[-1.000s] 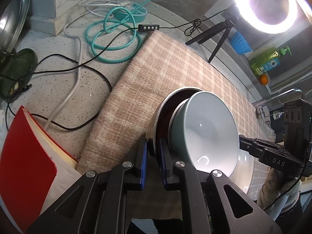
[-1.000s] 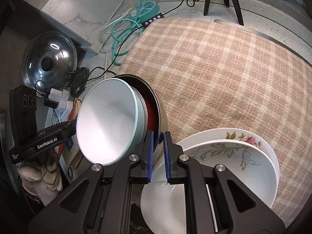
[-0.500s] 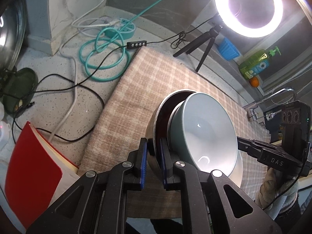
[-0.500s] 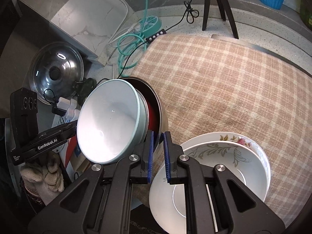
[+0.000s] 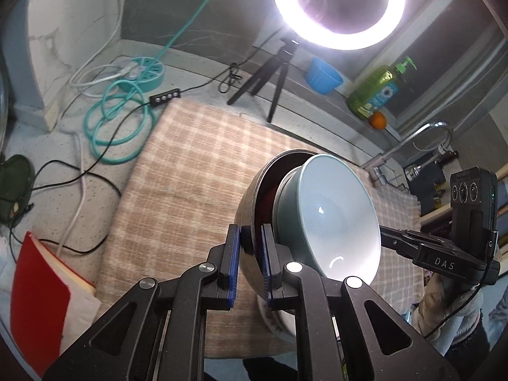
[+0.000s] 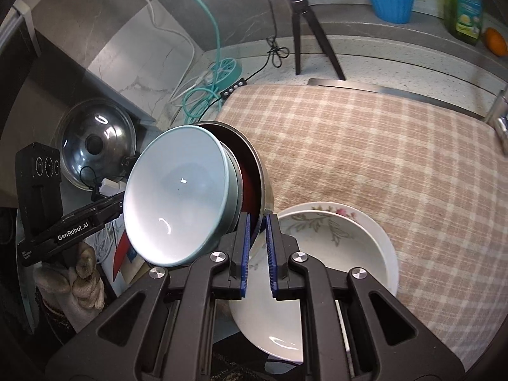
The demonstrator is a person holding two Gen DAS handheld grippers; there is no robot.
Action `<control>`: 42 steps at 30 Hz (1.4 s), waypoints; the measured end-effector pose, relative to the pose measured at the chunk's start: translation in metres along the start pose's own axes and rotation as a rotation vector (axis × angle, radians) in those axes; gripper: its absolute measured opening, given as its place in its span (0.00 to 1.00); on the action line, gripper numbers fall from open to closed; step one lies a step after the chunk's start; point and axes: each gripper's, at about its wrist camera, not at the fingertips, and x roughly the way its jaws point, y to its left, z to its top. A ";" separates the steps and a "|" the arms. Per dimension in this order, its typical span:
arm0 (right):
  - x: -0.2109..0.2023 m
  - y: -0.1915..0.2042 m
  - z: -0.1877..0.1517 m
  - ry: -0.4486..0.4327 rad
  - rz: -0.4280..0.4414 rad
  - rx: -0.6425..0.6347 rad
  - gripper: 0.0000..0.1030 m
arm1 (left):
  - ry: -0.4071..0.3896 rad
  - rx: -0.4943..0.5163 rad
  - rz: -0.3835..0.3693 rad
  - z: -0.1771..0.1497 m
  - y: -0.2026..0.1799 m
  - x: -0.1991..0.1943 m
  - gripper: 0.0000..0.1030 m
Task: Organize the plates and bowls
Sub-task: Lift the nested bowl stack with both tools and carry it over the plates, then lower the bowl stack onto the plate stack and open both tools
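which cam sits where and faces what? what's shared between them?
Left wrist: on the left gripper, angled down over the plaid cloth toward the ring light; shows its own fingers on the steel bowl rim, plus the right gripper and gloved hand.
Right wrist: on the right gripper, same downward angle; shows the left gripper, floral plates.
Shared: nested teal bowl, cloth, tripod.

Ring light point(image 5: 338, 6) glares above speckled counter point(image 5: 47, 165).

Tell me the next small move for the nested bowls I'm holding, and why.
Probably lower them into the floral white plates: both grippers, left and right, pinch the steel bowl rim, tilted above the checked cloth, pale blue bowl nested inside.
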 end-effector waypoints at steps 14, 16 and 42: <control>-0.038 -0.048 -0.037 -0.036 -0.056 0.105 0.10 | 0.116 0.104 -0.060 -0.019 -0.049 0.033 0.11; -0.038 -0.054 -0.043 -0.031 -0.062 0.117 0.10 | 0.131 0.117 -0.058 -0.024 -0.054 0.036 0.11; -0.030 -0.074 -0.082 0.008 -0.077 0.163 0.10 | 0.203 0.158 -0.028 -0.050 -0.064 0.061 0.10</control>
